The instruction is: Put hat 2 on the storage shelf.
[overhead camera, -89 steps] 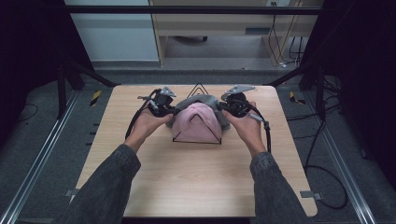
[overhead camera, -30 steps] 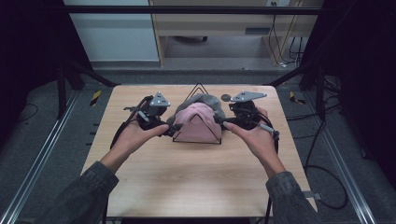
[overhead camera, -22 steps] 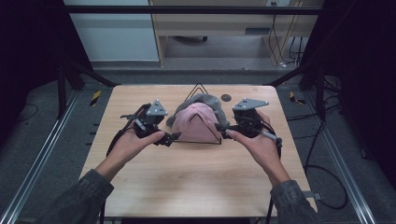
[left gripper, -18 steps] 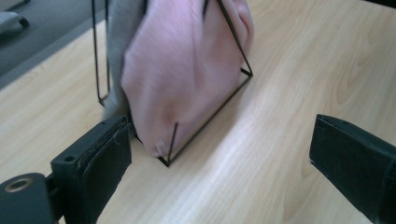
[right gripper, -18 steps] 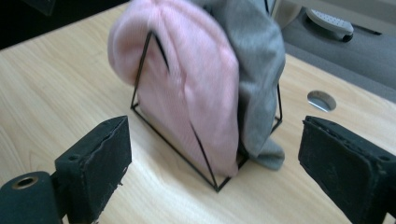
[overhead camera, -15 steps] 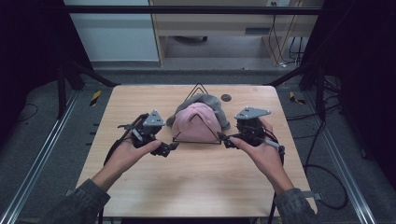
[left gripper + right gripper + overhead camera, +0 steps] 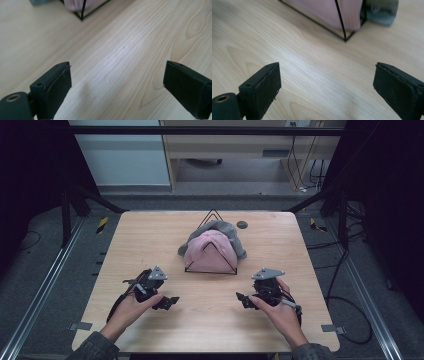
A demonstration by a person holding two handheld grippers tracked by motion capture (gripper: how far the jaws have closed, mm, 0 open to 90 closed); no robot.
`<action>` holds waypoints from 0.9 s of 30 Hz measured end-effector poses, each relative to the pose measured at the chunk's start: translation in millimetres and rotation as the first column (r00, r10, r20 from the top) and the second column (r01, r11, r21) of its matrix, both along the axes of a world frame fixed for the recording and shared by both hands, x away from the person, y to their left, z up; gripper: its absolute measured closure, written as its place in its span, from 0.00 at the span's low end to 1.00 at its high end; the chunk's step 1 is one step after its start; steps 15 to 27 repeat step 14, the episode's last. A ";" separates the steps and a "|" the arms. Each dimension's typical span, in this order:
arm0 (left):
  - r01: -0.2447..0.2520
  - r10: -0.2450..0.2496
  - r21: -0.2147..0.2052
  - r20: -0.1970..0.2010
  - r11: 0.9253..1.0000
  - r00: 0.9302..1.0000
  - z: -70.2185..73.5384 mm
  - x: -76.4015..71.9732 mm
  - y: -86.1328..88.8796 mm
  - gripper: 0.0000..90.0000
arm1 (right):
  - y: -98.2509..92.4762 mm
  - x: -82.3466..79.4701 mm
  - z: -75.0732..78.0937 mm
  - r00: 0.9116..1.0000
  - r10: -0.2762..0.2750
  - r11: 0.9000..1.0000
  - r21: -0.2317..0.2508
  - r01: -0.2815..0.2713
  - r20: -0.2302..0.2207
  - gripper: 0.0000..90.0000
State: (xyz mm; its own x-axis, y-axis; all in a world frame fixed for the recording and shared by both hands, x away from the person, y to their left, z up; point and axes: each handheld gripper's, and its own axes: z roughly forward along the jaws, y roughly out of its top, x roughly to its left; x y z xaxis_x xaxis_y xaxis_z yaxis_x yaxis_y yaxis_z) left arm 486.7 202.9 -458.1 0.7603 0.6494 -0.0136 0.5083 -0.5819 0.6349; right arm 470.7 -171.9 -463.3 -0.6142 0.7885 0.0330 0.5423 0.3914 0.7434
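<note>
Pink and grey knitted caps (image 7: 214, 249) sat draped over a black wire stand (image 7: 210, 265) at the middle of the pale wooden table (image 7: 150, 235), while both hand-held tools rested low near the table's front edge, well apart from the stand. The left gripper (image 7: 170, 302) lay in the person's left hand, its jaws spread wide over bare wood in the left gripper view (image 7: 117, 82), nothing between them. The right gripper (image 7: 242, 300) had just been opening its jaws, and in the right gripper view (image 7: 325, 85) they stood wide apart and empty, with the stand's corner (image 7: 344, 38) and the pink cap's ribbed edge (image 7: 332, 12) ahead of them. A small dark disc (image 7: 242, 224) lay on the table beyond the caps. Judging from the scene, the hanging looked finished, and the chief risk was to what had been placed: the wire frame appeared light, so a trailing cable or a careless sweep of either tool back toward it could tip the stand or drag the upper cap off its perch.
</note>
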 end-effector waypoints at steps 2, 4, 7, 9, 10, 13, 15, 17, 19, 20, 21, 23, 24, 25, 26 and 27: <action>0.004 -0.003 0.029 -0.033 1.000 0.999 -11.8 1.5 5.0 0.08 | -0.6 1.6 -11.4 0.999 -0.016 0.999 -0.033 0.015 -0.033 0.09; -0.007 0.008 0.049 -0.032 0.999 0.999 -17.1 1.6 6.4 0.08 | -0.1 3.0 -19.5 0.998 -0.038 0.994 -0.101 0.032 -0.055 0.10; -0.013 0.016 0.061 -0.044 0.998 0.999 -24.0 2.0 6.7 0.08 | -0.5 3.7 -24.6 0.996 -0.050 0.992 -0.117 0.041 -0.071 0.10; 0.003 0.002 0.110 -0.049 0.994 0.999 -34.5 1.4 2.9 0.05 | -0.2 3.6 -31.7 0.995 -0.052 0.989 -0.142 0.039 -0.090 0.10; 0.002 0.004 0.111 -0.053 0.994 0.999 -34.8 1.2 1.9 0.01 | 0.2 3.1 -33.9 0.993 -0.052 0.988 -0.151 0.036 -0.101 0.09; -0.003 0.006 0.090 -0.036 0.996 0.999 -37.2 -2.3 -1.9 0.00 | 0.4 1.7 -37.5 0.993 -0.052 0.991 -0.131 0.039 -0.102 0.05; -0.003 0.006 0.090 -0.036 0.996 0.999 -37.2 -2.3 -1.9 0.00 | 0.4 1.7 -37.5 0.993 -0.052 0.991 -0.131 0.039 -0.102 0.05; -0.003 0.006 0.090 -0.036 0.996 0.999 -37.2 -2.3 -1.9 0.00 | 0.4 1.7 -37.5 0.993 -0.052 0.991 -0.131 0.039 -0.102 0.05; -0.003 0.006 0.090 -0.036 0.996 0.999 -37.2 -2.3 -1.9 0.00 | 0.4 1.7 -37.5 0.993 -0.052 0.991 -0.131 0.039 -0.102 0.05; -0.003 0.006 0.090 -0.036 0.996 0.999 -37.2 -2.3 -1.9 0.00 | 0.4 1.7 -37.5 0.993 -0.052 0.991 -0.131 0.039 -0.102 0.05; -0.003 0.006 0.090 -0.036 0.996 0.999 -37.2 -2.3 -1.9 0.00 | 0.4 1.7 -37.5 0.993 -0.052 0.991 -0.131 0.039 -0.102 0.05; -0.003 0.006 0.090 -0.036 0.996 0.999 -37.2 -2.3 -1.9 0.00 | 0.4 1.7 -37.5 0.993 -0.052 0.991 -0.131 0.039 -0.102 0.05; -0.003 0.006 0.090 -0.036 0.996 0.999 -37.2 -2.3 -1.9 0.00 | 0.4 1.7 -37.5 0.993 -0.052 0.991 -0.131 0.039 -0.102 0.05; -0.003 0.006 0.090 -0.036 0.996 0.999 -37.2 -2.3 -1.9 0.00 | 0.4 1.7 -37.5 0.993 -0.052 0.991 -0.131 0.039 -0.102 0.05; -0.003 0.006 0.090 -0.036 0.996 0.999 -37.2 -2.3 -1.9 0.00 | 0.4 1.7 -37.5 0.993 -0.052 0.991 -0.131 0.039 -0.102 0.05; -0.003 0.006 0.090 -0.036 0.996 0.999 -37.2 -2.3 -1.9 0.00 | 0.4 1.7 -37.5 0.993 -0.052 0.991 -0.131 0.039 -0.102 0.05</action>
